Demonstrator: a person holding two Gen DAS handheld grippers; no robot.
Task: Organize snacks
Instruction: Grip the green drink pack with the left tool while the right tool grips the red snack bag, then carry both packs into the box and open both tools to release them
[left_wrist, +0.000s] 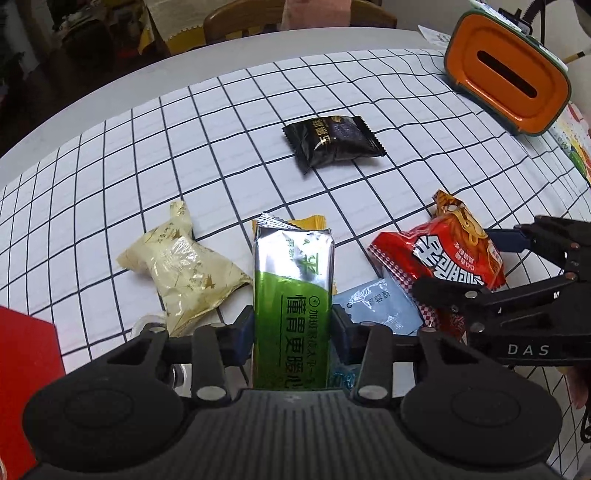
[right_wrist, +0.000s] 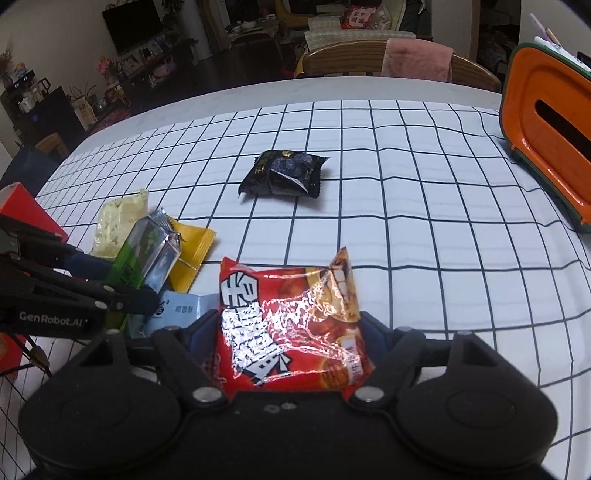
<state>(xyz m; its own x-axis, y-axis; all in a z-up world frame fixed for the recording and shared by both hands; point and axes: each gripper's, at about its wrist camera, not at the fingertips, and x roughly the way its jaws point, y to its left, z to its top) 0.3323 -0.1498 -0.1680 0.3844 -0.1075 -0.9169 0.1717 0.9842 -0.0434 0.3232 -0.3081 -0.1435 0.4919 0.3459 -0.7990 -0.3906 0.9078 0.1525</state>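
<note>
Left tool (left_wrist: 293, 325) pinches the green packet (left_wrist: 293, 291); right tool (right_wrist: 293, 345) pinches the red packet (right_wrist: 291, 325), both above the worktop's (right_wrist: 406, 192) near edge. Lift each straight, gently, avoiding the neighbouring pale-blue sachet (left_wrist: 376, 304)

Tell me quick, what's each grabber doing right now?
Left gripper: closed on the green snack packet.
Right gripper: closed on the red snack bag.
</note>
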